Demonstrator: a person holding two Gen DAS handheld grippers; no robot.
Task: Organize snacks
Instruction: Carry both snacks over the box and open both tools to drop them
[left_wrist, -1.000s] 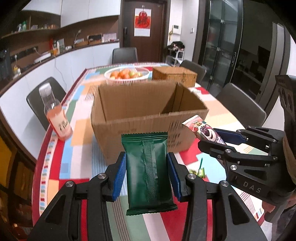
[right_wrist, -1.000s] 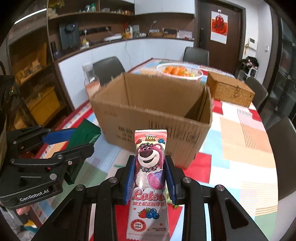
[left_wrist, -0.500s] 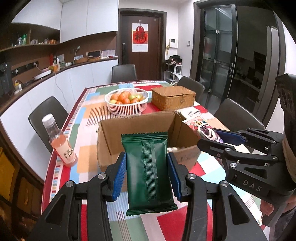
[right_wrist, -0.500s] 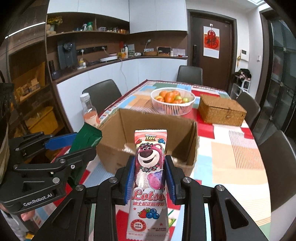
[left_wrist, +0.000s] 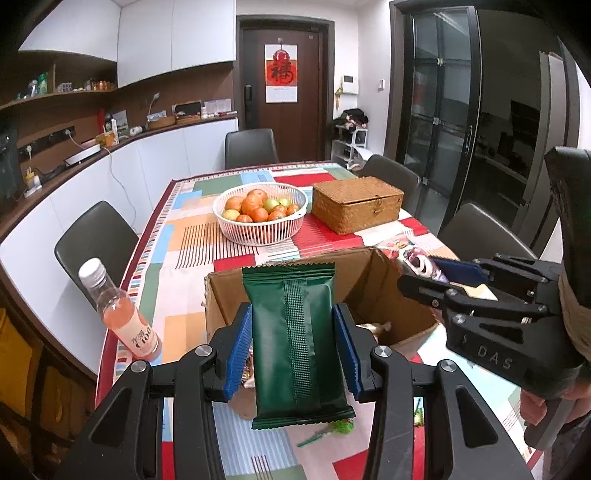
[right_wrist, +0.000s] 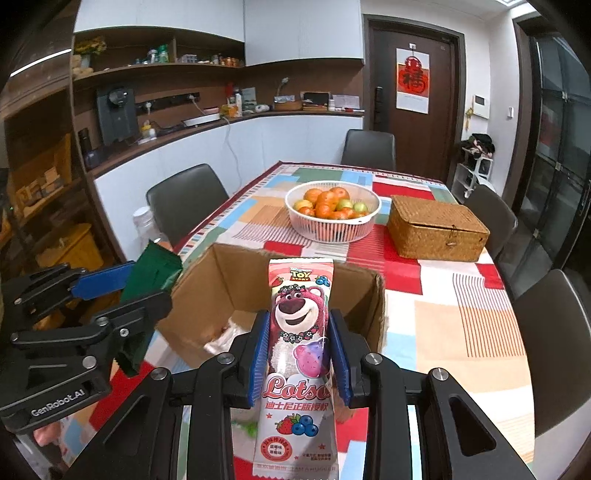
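Observation:
My left gripper (left_wrist: 291, 350) is shut on a dark green snack packet (left_wrist: 293, 339), held upright above the near edge of an open cardboard box (left_wrist: 373, 284). My right gripper (right_wrist: 298, 354) is shut on a pink Lotso bear snack packet (right_wrist: 299, 354), also held above the near edge of the box (right_wrist: 236, 280). Each gripper shows in the other's view: the right one (left_wrist: 439, 273) to the right, the left one (right_wrist: 122, 288) to the left. A few wrapped snacks lie inside the box (right_wrist: 221, 336) and on the table in front of it (left_wrist: 332, 430).
A pink drink bottle (left_wrist: 122, 314) stands left of the box. A white basket of fruit (left_wrist: 260, 214) and a wicker box (left_wrist: 356, 203) sit farther back on the patterned tablecloth (right_wrist: 461, 317). Dark chairs surround the table.
Both grippers have risen with their packets, from level with the box's front wall to above its rim, so its inside now shows. Neither grip has changed.

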